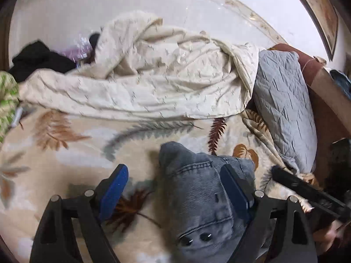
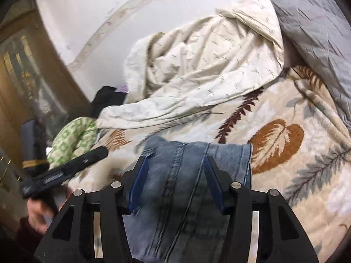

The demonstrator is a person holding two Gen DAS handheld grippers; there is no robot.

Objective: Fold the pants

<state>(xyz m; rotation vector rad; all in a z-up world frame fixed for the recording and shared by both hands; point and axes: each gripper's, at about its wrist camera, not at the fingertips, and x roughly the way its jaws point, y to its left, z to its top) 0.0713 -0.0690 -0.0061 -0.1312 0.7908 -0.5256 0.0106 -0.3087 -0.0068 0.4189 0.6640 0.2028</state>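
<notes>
— Holding anything yet?
— One pair of grey-blue denim pants [image 2: 195, 175], bunched on the leaf-print bed blanket [image 1: 65, 153]. My right gripper [image 2: 176, 182] has its two fingers either side of a fold of denim; I cannot tell if the pads press on it. My left gripper [image 1: 175, 188] has its two fingers spread wide, one over the blanket, one against the pants, gripping nothing.
— Around them?
— One crumpled cream duvet [image 1: 142, 83] behind, one grey quilted pillow [image 1: 285, 109] beside it, one green-patterned cloth [image 2: 74, 140], one dark garment [image 1: 41, 59].
</notes>
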